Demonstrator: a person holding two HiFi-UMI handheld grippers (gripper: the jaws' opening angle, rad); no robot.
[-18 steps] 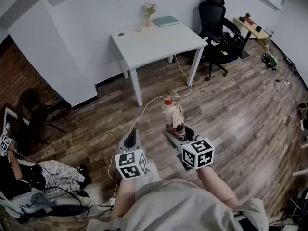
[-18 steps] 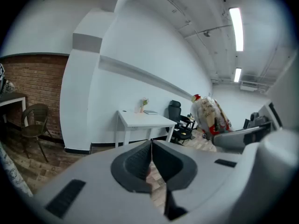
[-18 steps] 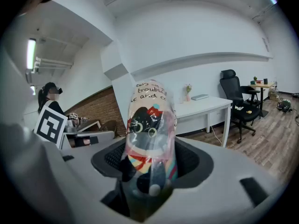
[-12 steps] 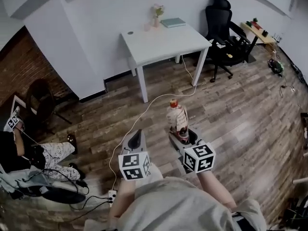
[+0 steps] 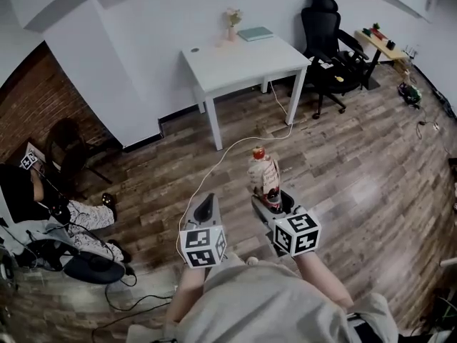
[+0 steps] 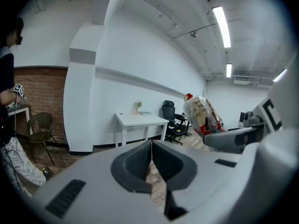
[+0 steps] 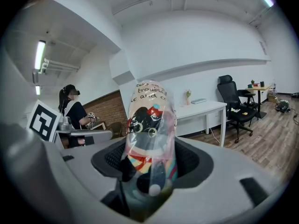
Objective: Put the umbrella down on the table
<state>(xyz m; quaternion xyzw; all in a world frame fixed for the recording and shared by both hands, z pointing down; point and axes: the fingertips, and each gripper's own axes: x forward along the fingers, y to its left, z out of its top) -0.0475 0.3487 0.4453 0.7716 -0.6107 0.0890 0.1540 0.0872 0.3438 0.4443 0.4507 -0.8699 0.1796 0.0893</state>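
Umbrella [image 5: 263,176]: folded, inside a clear printed sleeve, red cap uppermost, leaning toward the table [image 5: 243,61]. It is well short of the table, over the floor [image 5: 343,156] in front of it.

Right gripper [image 5: 273,200]: fingers [image 7: 190,158] clamped on the umbrella's lower end, and the sleeve fills the gap between them.

Left gripper [image 5: 206,207]: just beside the right one, on the side away from the chair [image 5: 325,34]. Its fingers [image 6: 135,164] are closed together with nothing between them.

Change over the last moments: very little. The umbrella's grip and tilt are as before, and both grippers keep their side-by-side stance. The head view has swung slightly. The table sits at almost the same spot in it, so the gap has scarcely closed.

Reading: still the carry phase, placement not begun. The table's near part is bare; a book [image 5: 255,33] and a vase [image 5: 232,28] stand at its far edge. Likely next steps are to approach, lower the umbrella flat onto the near part, then release.
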